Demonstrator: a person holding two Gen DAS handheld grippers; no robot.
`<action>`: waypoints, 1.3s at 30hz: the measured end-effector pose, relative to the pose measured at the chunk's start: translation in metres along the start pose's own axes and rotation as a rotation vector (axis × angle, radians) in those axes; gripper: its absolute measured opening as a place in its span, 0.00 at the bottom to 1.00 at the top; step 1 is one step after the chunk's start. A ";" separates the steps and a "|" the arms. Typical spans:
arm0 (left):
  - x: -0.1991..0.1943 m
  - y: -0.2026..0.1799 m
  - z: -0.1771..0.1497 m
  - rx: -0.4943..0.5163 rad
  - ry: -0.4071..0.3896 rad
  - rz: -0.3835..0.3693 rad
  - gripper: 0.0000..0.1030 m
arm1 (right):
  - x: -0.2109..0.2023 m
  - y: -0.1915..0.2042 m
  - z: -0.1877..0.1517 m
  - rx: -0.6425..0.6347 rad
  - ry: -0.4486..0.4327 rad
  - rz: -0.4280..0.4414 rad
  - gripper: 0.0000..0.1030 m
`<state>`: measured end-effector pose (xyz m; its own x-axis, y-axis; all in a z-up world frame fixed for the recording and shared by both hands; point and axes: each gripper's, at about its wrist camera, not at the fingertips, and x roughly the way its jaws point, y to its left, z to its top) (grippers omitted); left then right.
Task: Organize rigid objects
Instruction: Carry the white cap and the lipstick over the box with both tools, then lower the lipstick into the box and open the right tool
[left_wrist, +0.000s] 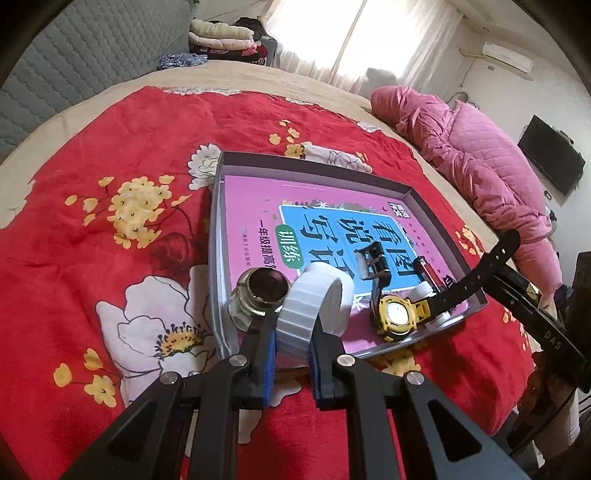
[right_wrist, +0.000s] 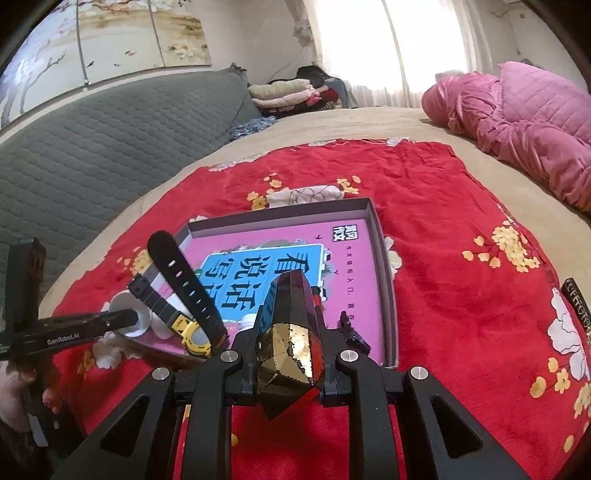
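Observation:
A grey shallow box (left_wrist: 317, 162) (right_wrist: 384, 266) lies on the red flowered blanket with a pink book (left_wrist: 258, 199) (right_wrist: 354, 280) flat inside. My left gripper (left_wrist: 293, 332) is shut on a white ribbed cap (left_wrist: 314, 302), held at the box's near edge beside a small glass jar (left_wrist: 258, 295). A yellow and black watch (left_wrist: 397, 314) (right_wrist: 194, 334) stands in the box with its straps up. My right gripper (right_wrist: 290, 347) is shut on a black and gold faceted lipstick case (right_wrist: 291, 332) above the box's near side.
A small black figure (right_wrist: 351, 332) lies on the book near my right gripper. A red-tipped black lighter-like item (left_wrist: 428, 273) and small white caps (left_wrist: 421, 291) lie by the watch. A pink padded coat (left_wrist: 480, 166) lies on the bed beyond. A grey quilted headboard (right_wrist: 92, 155) stands to the left.

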<state>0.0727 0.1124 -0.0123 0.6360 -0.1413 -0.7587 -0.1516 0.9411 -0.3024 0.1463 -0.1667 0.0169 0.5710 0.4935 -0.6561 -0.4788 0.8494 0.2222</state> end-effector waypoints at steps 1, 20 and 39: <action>0.001 0.001 0.000 0.000 0.001 0.009 0.15 | 0.001 -0.001 0.000 0.008 0.002 0.003 0.19; 0.008 0.010 0.000 -0.019 0.030 0.013 0.15 | 0.058 0.013 -0.004 0.014 0.144 0.003 0.20; 0.009 0.009 0.000 -0.012 0.041 0.016 0.15 | 0.058 0.019 -0.003 -0.014 0.187 -0.021 0.27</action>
<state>0.0774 0.1193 -0.0218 0.6021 -0.1386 -0.7863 -0.1708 0.9397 -0.2965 0.1682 -0.1220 -0.0192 0.4476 0.4317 -0.7831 -0.4784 0.8555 0.1981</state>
